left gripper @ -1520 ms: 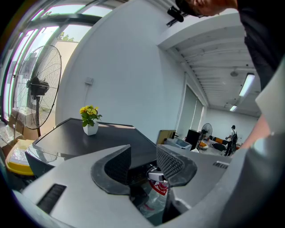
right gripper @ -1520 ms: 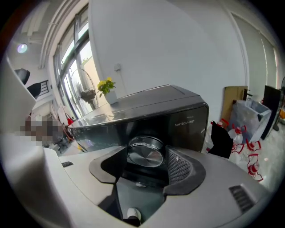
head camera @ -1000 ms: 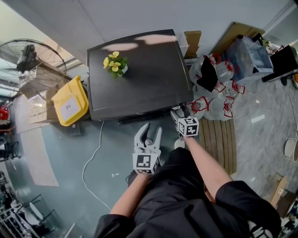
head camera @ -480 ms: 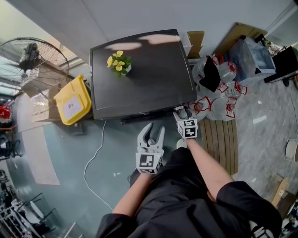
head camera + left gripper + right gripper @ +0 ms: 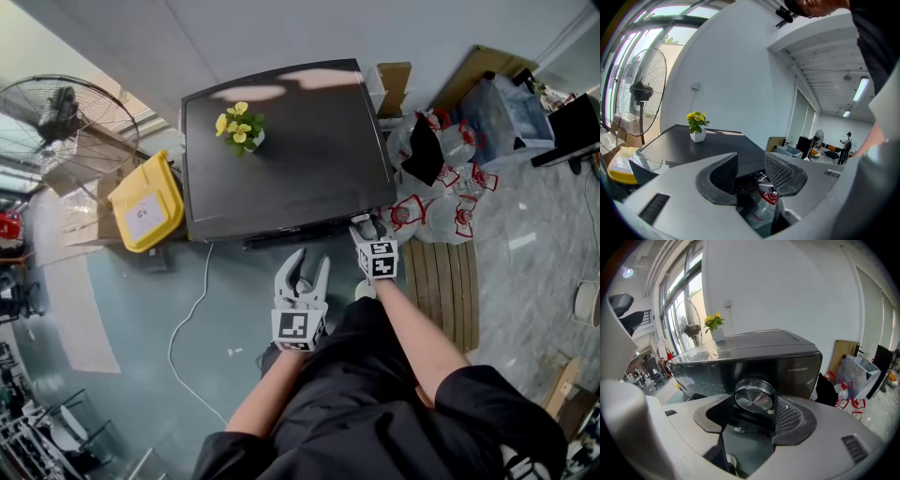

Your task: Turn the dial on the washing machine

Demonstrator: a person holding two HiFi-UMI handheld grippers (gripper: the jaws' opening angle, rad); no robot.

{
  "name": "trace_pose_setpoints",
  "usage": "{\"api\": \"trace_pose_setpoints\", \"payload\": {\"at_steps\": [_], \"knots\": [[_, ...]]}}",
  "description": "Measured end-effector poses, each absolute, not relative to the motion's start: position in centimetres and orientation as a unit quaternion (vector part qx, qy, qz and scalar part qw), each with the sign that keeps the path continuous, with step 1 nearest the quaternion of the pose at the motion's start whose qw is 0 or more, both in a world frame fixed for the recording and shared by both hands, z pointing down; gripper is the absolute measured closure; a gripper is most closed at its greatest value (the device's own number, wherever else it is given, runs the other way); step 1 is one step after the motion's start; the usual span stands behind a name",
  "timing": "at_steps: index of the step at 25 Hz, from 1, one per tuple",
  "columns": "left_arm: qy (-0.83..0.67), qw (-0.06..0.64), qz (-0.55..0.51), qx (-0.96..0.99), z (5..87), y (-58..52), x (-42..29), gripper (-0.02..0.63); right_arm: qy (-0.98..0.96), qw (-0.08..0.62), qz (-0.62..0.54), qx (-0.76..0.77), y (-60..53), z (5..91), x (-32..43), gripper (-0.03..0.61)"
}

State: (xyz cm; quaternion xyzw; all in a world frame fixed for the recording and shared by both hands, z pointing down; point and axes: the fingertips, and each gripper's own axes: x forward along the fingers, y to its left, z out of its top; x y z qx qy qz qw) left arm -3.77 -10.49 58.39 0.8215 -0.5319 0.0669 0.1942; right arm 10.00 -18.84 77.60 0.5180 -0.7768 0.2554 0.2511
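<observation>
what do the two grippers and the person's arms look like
Both the left gripper and the right gripper have pale grey plastic bodies with two curved jaws. The pads inside the jaws are dark grey with a fine mesh texture. Each carries a white cube printed with black square markers. The person wears a black top whose sleeves leave the forearms bare.

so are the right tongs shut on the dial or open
Shut on it: in the right gripper view the dial sits between the right tongs, both jaws against its sides.
</observation>
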Motion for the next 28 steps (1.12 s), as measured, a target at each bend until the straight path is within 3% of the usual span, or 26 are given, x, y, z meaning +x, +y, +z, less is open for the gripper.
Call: {"api": "trace_pose_setpoints", "payload": {"at_steps": [28], "knots": [[-0.528,0.204,0.072,0.821,59.19,-10.36,-3.95,0.457,-0.773,0.104,0.377,0.499,-19.0,77.63,10.48,0.319]]}}
